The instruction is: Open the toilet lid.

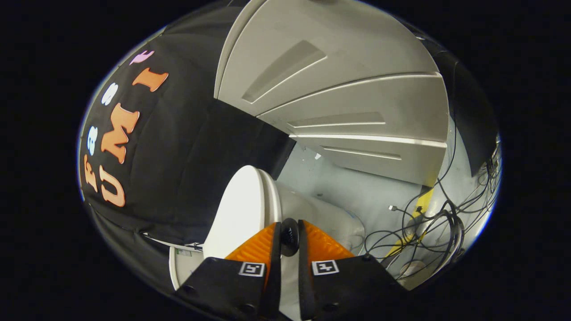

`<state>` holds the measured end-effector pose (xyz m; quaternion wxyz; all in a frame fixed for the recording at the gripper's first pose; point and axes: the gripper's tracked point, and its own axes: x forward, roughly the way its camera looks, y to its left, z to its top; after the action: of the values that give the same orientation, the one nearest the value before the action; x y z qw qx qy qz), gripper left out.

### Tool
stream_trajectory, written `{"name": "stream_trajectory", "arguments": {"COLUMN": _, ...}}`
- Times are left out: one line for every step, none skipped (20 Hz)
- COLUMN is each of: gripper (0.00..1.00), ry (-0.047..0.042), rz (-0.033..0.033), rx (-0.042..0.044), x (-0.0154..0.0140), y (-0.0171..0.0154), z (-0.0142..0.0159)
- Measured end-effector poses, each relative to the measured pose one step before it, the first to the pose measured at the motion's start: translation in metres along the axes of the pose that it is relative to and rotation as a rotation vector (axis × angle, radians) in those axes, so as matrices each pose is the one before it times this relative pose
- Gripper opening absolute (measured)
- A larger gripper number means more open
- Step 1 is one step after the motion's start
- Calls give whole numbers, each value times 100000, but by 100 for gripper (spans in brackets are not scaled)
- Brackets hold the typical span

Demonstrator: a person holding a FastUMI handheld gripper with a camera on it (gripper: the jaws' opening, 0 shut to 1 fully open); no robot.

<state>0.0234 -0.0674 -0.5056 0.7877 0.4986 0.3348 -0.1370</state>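
White toilet lid [241, 209] stands raised on edge, fingers [289, 236] clenched on its dark knob [289, 235].

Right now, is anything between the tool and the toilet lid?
No. The tool is closed on a small dark knob at the raised toilet lid edge; nothing visible sits between them.

no legible text, square coded markers [252, 269] on gripper [289, 236]
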Motion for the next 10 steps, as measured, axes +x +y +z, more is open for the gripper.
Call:
{"name": "stream_trajectory", "arguments": {"gripper": 23, "ry": 825, "rz": 1082, "rx": 937, "x": -262, "y": 178, "z": -149}}
{"name": "stream_trajectory", "arguments": {"gripper": 23, "ry": -810, "rz": -366, "rx": 2917, "x": -755, "y": 262, "z": 192}}
{"name": "stream_trajectory", "arguments": {"gripper": 13, "ry": -1126, "rz": -801, "rx": -1642, "x": 413, "y": 398, "z": 38}}
{"name": "stream_trajectory", "arguments": {"gripper": 11, "ry": -1881, "rz": -563, "rx": -2405, "x": -380, "y": 281, "z": 475}}
{"name": "stream_trajectory", "arguments": {"gripper": 8, "ry": -2458, "rz": -575, "rx": -1550, "x": -131, "y": 483, "z": 269}}
{"name": "stream_trajectory", "arguments": {"gripper": 8, "ry": -929, "rz": 478, "rx": -1108, "x": -330, "y": 475, "z": 84}}
{"name": "stream_trajectory", "arguments": {"gripper": 8, "ry": -930, "rz": 1098, "rx": 582, "x": -433, "y": 708, "z": 275}}
{"name": "stream_trajectory", "arguments": {"gripper": 9, "ry": -155, "rz": 1309, "rx": 387, "x": -431, "y": 650, "z": 118}}
{"name": "stream_trajectory", "arguments": {"gripper": 8, "ry": -488, "rz": 1400, "rx": -195, "x": -450, "y": 660, "z": 162}}
{"name": "stream_trajectory", "arguments": {"gripper": 8, "ry": -696, "rz": 1035, "rx": -768, "x": -443, "y": 594, "z": 153}}
